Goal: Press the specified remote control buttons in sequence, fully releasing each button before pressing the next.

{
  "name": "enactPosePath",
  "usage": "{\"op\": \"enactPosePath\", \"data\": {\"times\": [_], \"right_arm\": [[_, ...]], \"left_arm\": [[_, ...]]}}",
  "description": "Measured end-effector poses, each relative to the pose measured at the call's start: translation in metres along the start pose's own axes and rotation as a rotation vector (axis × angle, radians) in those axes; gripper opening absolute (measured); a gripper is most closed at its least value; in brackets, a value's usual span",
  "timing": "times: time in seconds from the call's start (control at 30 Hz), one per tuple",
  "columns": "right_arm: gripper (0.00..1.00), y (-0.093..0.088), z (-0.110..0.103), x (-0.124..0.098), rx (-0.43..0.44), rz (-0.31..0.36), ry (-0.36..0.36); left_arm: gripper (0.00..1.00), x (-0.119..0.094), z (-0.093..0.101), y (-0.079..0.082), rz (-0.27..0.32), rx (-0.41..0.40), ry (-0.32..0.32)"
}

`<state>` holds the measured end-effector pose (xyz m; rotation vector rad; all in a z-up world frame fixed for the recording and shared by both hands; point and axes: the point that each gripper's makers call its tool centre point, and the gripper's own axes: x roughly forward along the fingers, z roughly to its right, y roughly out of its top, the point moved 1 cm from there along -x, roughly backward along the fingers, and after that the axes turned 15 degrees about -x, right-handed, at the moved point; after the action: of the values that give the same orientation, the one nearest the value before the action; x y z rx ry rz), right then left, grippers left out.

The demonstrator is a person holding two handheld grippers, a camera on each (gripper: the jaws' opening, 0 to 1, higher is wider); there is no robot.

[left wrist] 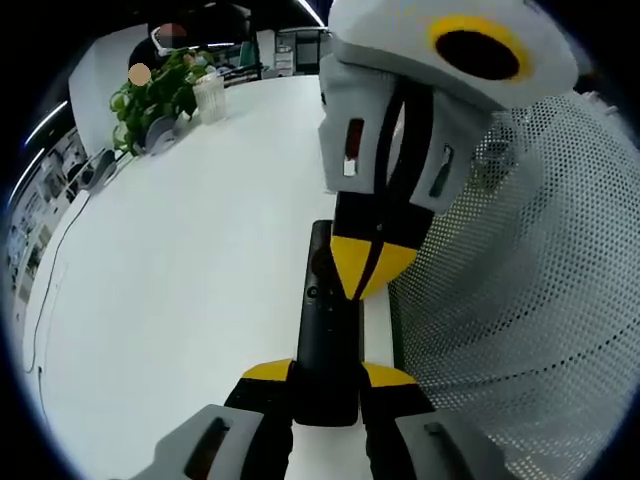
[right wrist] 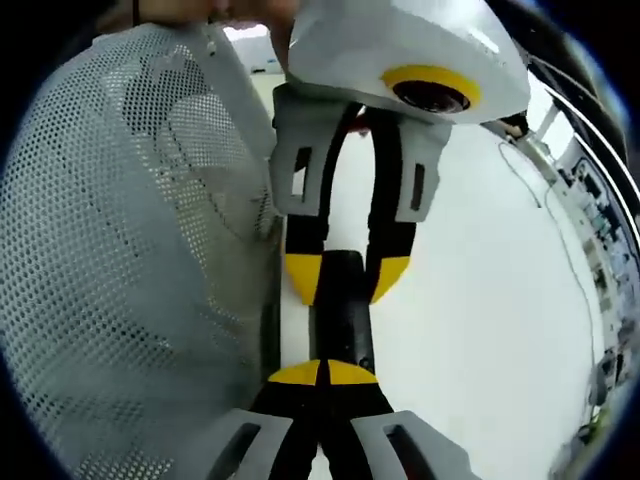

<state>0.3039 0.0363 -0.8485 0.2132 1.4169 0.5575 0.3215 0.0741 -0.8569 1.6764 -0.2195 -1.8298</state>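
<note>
- A black remote (left wrist: 325, 335) is seen lying on a white table (left wrist: 200, 260), its near end clamped between the yellow-tipped jaws of the left gripper (left wrist: 328, 378) at 6 o'clock in the left gripper view.
- The right gripper (left wrist: 372, 262) is seen coming down from 1 o'clock in that view, its two yellow tips drawn together into a single point that rests on the remote's upper face, near the small buttons.
- In the right gripper view, the right gripper (right wrist: 323, 374) is shown at 6 o'clock with its jaws closed against each other, tips meeting on the remote (right wrist: 343, 305).
- The left gripper (right wrist: 346, 275) is seen at 12 o'clock in the right gripper view, one yellow tip on either side of the remote's far end.
- A white mesh screen (left wrist: 530, 280) is seen just beside the remote, at 3 o'clock in the left gripper view; the same mesh screen (right wrist: 130, 260) stands at 9 o'clock in the right gripper view.
- A green plant (left wrist: 150, 95) and a pale container (left wrist: 209, 97) are seen well apart from the remote, at 11 o'clock on the table's far edge.
- A thin cable (right wrist: 560, 230) is seen trailing over the table (right wrist: 480, 300) at 2 o'clock in the right gripper view.
</note>
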Motion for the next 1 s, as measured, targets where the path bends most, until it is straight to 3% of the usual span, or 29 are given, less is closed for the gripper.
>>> {"op": "enactPosePath", "data": {"times": [0.07, 0.3, 0.6, 0.77, 0.83, 0.93, 1.0], "right_arm": [[0.0, -0.002, 0.004, -0.001, 0.053, 0.007, -0.006], [0.0, -0.009, 0.015, -0.005, 0.077, -0.01, -0.054], [0.0, -0.007, 0.016, -0.004, 0.084, 0.001, -0.056], [0.0, -0.006, 0.023, -0.001, 0.178, 0.005, -0.072], [0.0, -0.004, 0.024, 0.0, 0.171, -0.009, -0.078], [0.0, -0.004, 0.023, 0.001, 0.067, -0.089, -0.095], [0.0, -0.003, 0.023, 0.002, 0.081, -0.095, -0.099]], "left_arm": [[0.25, 0.0, 0.0, 0.0, 0.002, 0.0, 0.0], [0.25, 0.0, 0.0, 0.0, 0.003, -0.004, -0.002], [0.25, 0.0, 0.0, 0.0, 0.0, 0.004, -0.003], [0.25, 0.001, 0.001, 0.001, -0.014, 0.025, 0.012], [0.25, 0.001, 0.0, 0.0, -0.016, 0.019, 0.012], [0.25, 0.0, 0.0, 0.0, -0.011, 0.019, 0.01], [0.26, 0.001, 0.0, 0.0, -0.016, 0.024, 0.012]]}}
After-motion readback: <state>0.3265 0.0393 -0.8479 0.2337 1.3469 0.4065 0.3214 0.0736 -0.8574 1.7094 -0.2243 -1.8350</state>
